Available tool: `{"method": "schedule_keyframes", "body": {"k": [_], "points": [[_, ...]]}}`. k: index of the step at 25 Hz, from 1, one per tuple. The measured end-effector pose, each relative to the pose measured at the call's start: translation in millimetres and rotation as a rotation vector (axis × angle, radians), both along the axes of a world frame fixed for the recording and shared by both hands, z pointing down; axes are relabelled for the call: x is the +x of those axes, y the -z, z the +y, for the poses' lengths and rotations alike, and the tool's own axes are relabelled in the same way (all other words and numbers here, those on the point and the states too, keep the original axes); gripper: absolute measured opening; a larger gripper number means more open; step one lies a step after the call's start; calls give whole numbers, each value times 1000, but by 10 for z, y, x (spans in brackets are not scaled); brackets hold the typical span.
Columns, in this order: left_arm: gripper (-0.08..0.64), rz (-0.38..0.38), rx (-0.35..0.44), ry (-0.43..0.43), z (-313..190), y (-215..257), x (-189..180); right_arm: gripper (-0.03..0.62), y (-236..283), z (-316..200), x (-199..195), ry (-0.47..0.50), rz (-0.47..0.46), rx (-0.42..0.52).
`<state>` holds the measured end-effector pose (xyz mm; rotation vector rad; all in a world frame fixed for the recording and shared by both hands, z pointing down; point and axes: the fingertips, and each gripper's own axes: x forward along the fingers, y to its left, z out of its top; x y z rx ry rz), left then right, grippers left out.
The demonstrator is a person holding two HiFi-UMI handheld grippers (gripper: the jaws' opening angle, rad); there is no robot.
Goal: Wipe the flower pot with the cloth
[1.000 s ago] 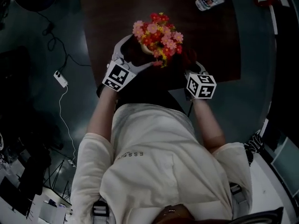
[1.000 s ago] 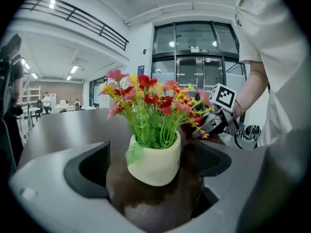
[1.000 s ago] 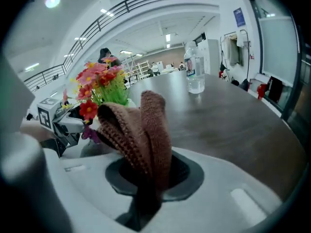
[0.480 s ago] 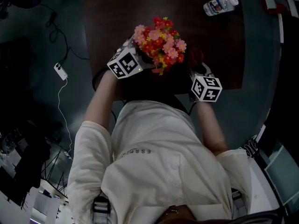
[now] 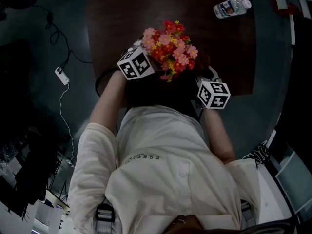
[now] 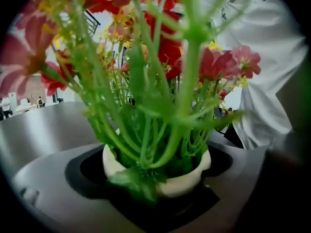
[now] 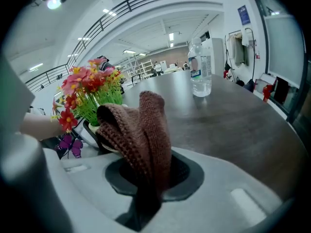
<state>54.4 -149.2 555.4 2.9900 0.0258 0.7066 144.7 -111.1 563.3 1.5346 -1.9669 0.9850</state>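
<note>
Since a second ago the left tool point(image 6: 156, 191) has swung closer under the flowers point(image 5: 170, 43); its jaws clamp the pot point(image 6: 188, 178) at the desk's point(image 5: 222, 48) near edge. Right tool point(image 7: 146, 181) pinches the cloth point(image 7: 141, 130), just beside the pot.

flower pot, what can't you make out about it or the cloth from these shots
- Left gripper view: the flower pot shows only its rim; the left hand-held gripper hides its lower wall.
- Head view: the flowers cover the pot entirely.
- Right gripper view: the cloth in the right hand-held gripper blocks most of the pot, so contact cannot be told.
- Water bottle label: too small to read.
</note>
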Motion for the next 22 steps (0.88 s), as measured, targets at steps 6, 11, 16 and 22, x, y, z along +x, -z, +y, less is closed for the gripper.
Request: {"method": "schedule_keyframes", "body": {"k": [6,11,16,22], "points": [[568,-2,3,120,10,78,-3,49,47,17,114,72,19,-6],[568,107,-56,325,-87,555,-26,49,185,-24,119,159,31,19],[568,145,-104,463,-158,1154,-1,49,538,-273,-148,259,-11,125],[568,164,-112,558,-261,1645,4,49,993,-515,-558,371,-79,245]]}}
